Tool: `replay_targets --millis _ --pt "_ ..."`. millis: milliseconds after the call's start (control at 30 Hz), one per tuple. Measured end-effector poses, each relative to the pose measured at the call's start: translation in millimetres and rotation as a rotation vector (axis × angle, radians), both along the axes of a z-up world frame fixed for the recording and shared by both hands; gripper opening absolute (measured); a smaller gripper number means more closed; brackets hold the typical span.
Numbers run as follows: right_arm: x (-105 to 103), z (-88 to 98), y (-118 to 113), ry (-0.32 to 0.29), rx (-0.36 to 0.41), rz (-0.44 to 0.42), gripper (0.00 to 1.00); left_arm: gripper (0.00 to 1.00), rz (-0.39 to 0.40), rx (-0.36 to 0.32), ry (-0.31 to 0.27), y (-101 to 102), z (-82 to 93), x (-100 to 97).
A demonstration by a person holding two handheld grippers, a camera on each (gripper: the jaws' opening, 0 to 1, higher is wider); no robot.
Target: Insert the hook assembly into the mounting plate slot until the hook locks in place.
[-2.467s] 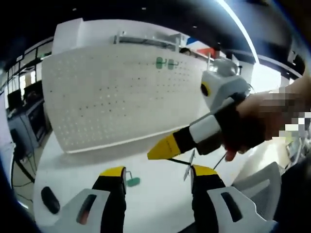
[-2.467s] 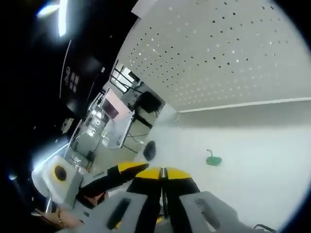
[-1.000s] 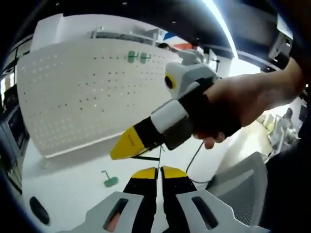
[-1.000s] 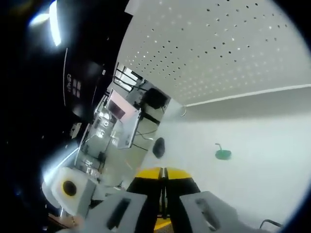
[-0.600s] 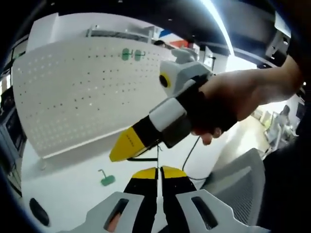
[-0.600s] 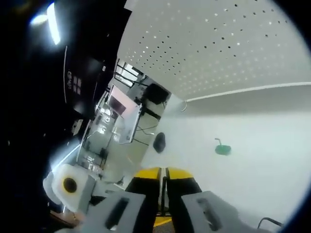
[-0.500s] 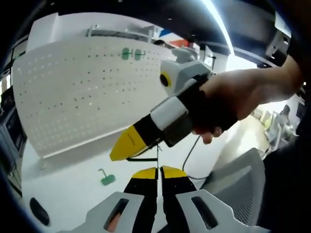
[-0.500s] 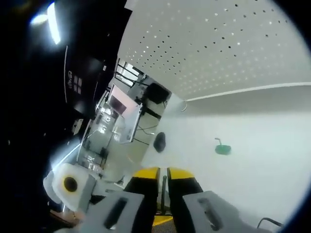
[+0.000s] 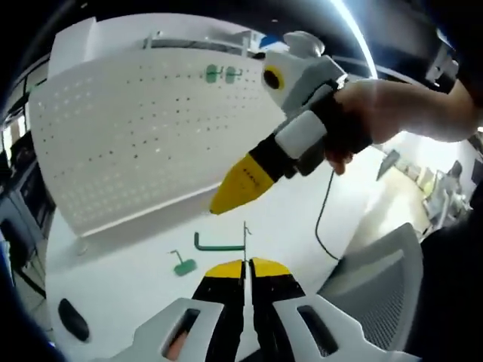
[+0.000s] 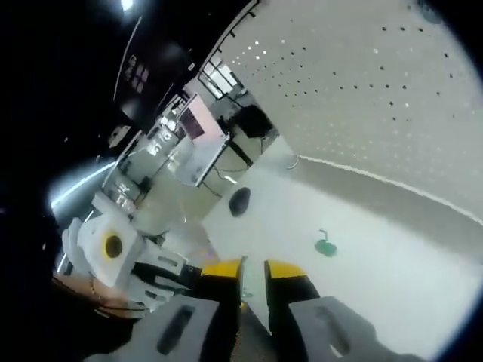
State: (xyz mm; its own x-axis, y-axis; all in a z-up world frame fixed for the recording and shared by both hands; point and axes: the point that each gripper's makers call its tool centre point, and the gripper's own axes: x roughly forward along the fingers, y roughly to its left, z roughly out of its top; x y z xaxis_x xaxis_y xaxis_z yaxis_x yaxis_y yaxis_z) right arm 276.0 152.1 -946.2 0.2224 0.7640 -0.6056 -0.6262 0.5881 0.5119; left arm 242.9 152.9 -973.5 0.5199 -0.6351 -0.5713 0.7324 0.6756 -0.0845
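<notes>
The left hand-held gripper [image 9: 244, 265] is clenched on a thin metal hook [image 9: 245, 235], apparently. The right hand-held gripper [image 10: 251, 269] stands slightly parted, empty. Green hooks [image 9: 219, 244] lie on the desk [image 9: 136, 286] before the pegboard [image 9: 143, 143].

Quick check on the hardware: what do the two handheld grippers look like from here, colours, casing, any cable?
Both match: the left gripper has yellow-tipped black jaws rising from light grey housings with dark slots. The right gripper shows a yellow tip, a black section, a white band, a dark handle in a person's hand, and a white casing on top. A thin black cable hangs below it.
</notes>
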Motion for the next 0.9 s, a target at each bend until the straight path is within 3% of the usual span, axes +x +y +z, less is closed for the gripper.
replay_targets --millis 100,233,333,467,567,767,900 --pt "-6 -2.7 7 -0.006 -0.074 0.08 0.1 0.01 -0.008 0.049 -0.015 0 -2.0 0.3" --pt "-13 -10.9 19 0.046 -0.121 0.125 0.1 0.01 -0.018 0.083 -0.021 -4 -2.9 -1.7" --pt "-12 -24.3 23 -0.041 -0.225 0.212 0.08 0.01 -0.002 0.085 -0.003 -5 -3.7 -2.0" --pt "-22 -33.8 30 0.059 -0.231 0.194 0.04 0.01 -0.003 0.158 -0.006 0 -11.3 -3.4" --pt "-20 -40.3 33 0.083 -0.231 0.195 0.04 0.01 -0.007 0.198 -0.005 0 -15.5 -5.2" --pt "-22 -47.9 31 0.107 -0.248 0.183 0.01 0.01 -0.04 0.269 -0.014 -1 -20.6 -9.3" --pt "-24 -47.0 31 0.06 -0.227 0.197 0.0 0.02 -0.039 0.275 -0.01 0 -20.4 -9.4"
